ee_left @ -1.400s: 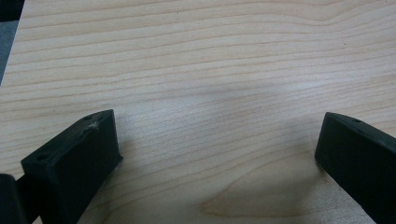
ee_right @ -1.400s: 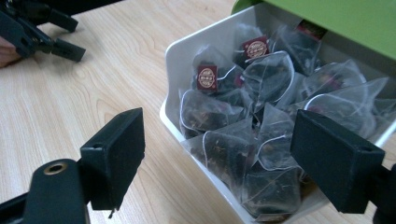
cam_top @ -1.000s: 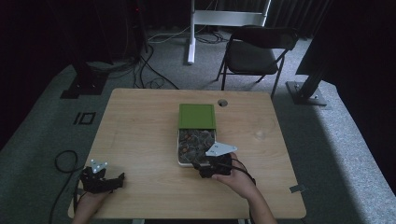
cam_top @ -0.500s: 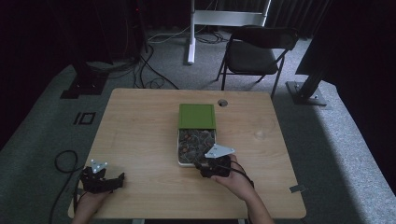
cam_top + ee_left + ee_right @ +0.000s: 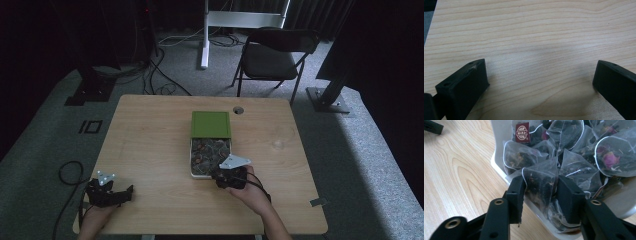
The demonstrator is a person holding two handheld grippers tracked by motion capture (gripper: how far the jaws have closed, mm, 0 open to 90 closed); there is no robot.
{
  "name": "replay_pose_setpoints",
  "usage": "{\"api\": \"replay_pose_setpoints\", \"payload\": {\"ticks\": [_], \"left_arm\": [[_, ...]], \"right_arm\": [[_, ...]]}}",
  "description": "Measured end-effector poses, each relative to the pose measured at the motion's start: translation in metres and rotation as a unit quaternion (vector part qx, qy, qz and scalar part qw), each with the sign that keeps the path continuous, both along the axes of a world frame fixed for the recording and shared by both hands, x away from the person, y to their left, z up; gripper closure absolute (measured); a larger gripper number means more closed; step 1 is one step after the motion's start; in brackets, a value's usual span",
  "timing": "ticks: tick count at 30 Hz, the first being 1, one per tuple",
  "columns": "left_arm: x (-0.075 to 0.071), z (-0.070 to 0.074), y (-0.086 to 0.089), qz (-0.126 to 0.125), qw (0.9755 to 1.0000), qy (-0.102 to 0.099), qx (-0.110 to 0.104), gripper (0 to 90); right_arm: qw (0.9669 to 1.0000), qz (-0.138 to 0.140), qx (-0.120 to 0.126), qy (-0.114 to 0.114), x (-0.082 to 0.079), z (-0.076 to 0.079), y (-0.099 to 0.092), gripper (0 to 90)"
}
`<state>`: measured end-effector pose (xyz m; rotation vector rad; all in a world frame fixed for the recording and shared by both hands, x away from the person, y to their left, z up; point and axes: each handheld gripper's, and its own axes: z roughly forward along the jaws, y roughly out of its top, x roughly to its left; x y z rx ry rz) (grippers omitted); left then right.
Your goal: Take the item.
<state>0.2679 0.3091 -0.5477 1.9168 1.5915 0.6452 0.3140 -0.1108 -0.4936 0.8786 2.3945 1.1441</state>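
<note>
Since earlier frame, little moved in high view: right gripper (image 5: 226, 176) at near rim of white box (image 5: 191, 165) of tea bags; left gripper (image 5: 114, 192) idle near table (image 5: 150, 130) corner.

Left gripper view: jaws wide open, bare wood between.

Right gripper view: jaws have just been closing, pads now pinching pyramid tea bag (image 5: 540, 182). Risk: neighbour bags drag out, mesh tears.

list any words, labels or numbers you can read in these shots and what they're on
Dark red paper tag on a tea bag in the white box: a round pale emblem with print inside, too small and blurred to read.
Green lid of the box: no text can be made out in the high view.
Tea bag between the right gripper jaws: no print visible.
Table in the left gripper view: bare wood, no text.
</note>
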Motion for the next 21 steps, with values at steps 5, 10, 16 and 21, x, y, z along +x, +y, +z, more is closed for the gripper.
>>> {"api": "replay_pose_setpoints", "payload": {"ticks": [5,10,16,21], "left_arm": [[0.0,0.0,0.0,0.0,1.0,0.0,0.0,0.2],[0.0,0.0,0.0,0.0,1.0,0.0,0.0,0.2],[0.0,0.0,0.0,0.0,1.0,0.0,0.0,0.2],[0.0,0.0,0.0,0.0,1.0,0.0,0.0,0.2]], "right_arm": [[1.0,0.001,-0.007,-0.003,0.001,-0.001,-0.001,66.0],[1.0,-0.004,-0.004,0.001,0.005,0.0,-0.004,78.9],[1.0,-0.004,0.003,0.006,0.005,0.004,-0.006,79.5],[0.9999,0.0,0.015,0.005,0.003,0.011,-0.009,79.8]]}}
